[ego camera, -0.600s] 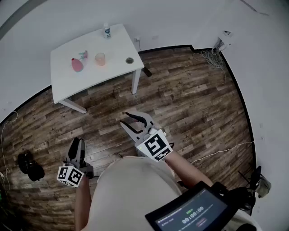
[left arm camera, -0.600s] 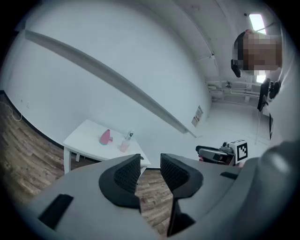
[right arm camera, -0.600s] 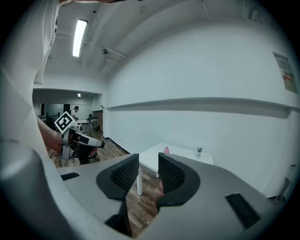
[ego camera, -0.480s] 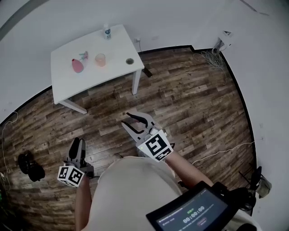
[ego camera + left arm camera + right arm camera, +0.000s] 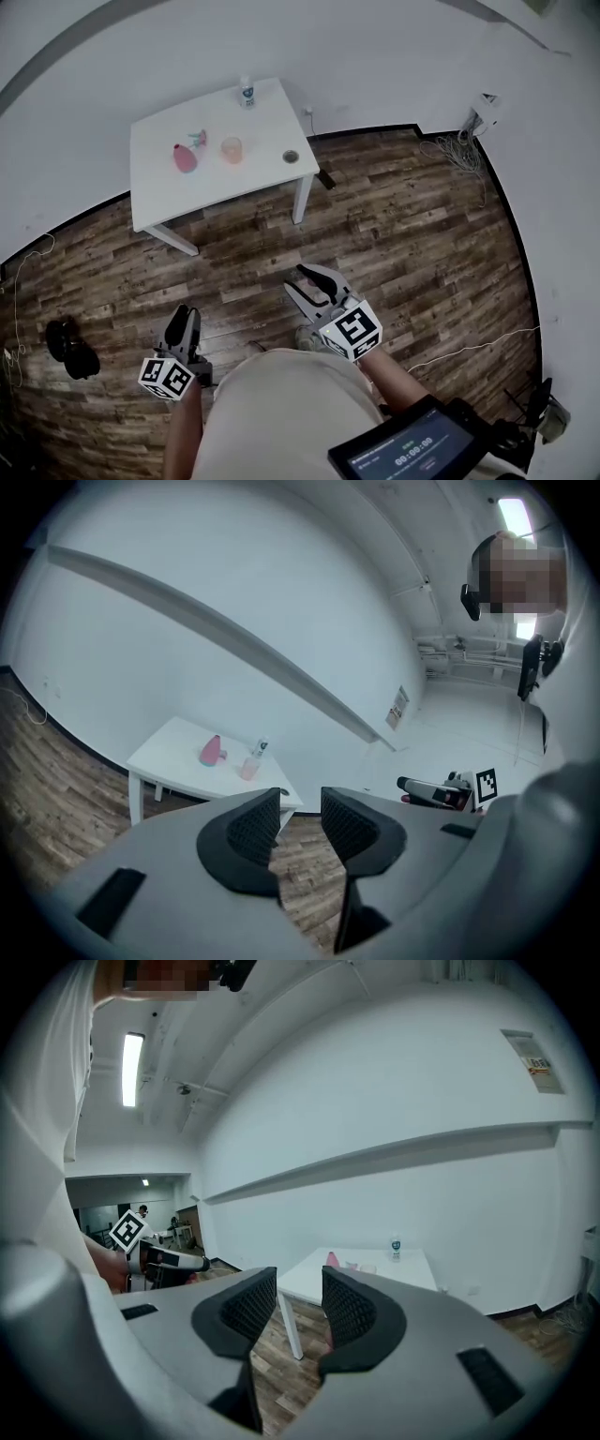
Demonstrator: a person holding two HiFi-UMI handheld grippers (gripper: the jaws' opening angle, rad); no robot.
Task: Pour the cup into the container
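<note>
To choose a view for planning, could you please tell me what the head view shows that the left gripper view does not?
Head view only: the black shoe-like objects at left and the dark timer screen. Left gripper view only: the bright ceiling light strip. Both: the white square table, pink bottle, translucent pink cup and small clear bottle.

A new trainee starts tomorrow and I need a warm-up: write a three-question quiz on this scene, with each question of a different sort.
1. True or false: the cup stands on the table.
2. What is between the jaws of the right gripper? A) the cup B) nothing C) a bottle
3. Fill in: the left gripper hangs over the wooden ____, away from the table.

Key: 1 true; 2 B; 3 floor.
</note>
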